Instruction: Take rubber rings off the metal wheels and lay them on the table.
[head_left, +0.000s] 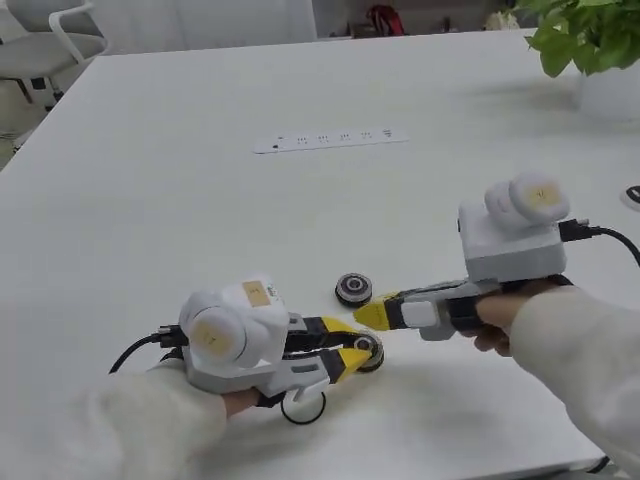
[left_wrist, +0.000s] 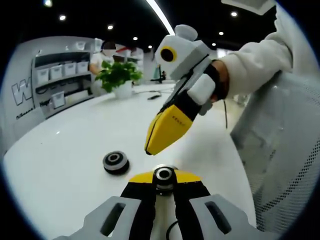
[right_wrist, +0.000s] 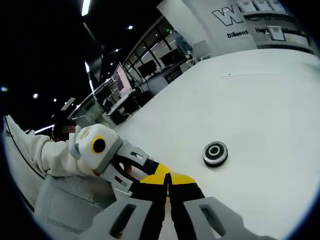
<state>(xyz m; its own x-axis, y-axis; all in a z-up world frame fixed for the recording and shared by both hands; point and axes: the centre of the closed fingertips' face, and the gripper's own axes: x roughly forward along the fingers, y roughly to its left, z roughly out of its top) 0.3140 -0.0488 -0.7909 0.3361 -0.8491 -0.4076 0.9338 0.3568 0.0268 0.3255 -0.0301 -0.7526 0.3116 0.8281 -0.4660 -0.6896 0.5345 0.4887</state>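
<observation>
Jaws of the left gripper (head_left: 362, 352) clamp 1 metal wheel (left_wrist: 164, 176), while the right gripper (head_left: 372, 316) — yellow tips pressed together — points in at that wheel's 12 o'clock in the head view. A 2nd wheel (head_left: 353, 289) lies loose on the white table (head_left: 200, 150) at 11 o'clock of those tips — 1 thin black ring (head_left: 303, 408) lies at the held wheel's 8 o'clock.

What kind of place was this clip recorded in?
Probably an open-plan office or lab: a large white table with a power strip, a potted plant, and wall shelves of bins.
</observation>
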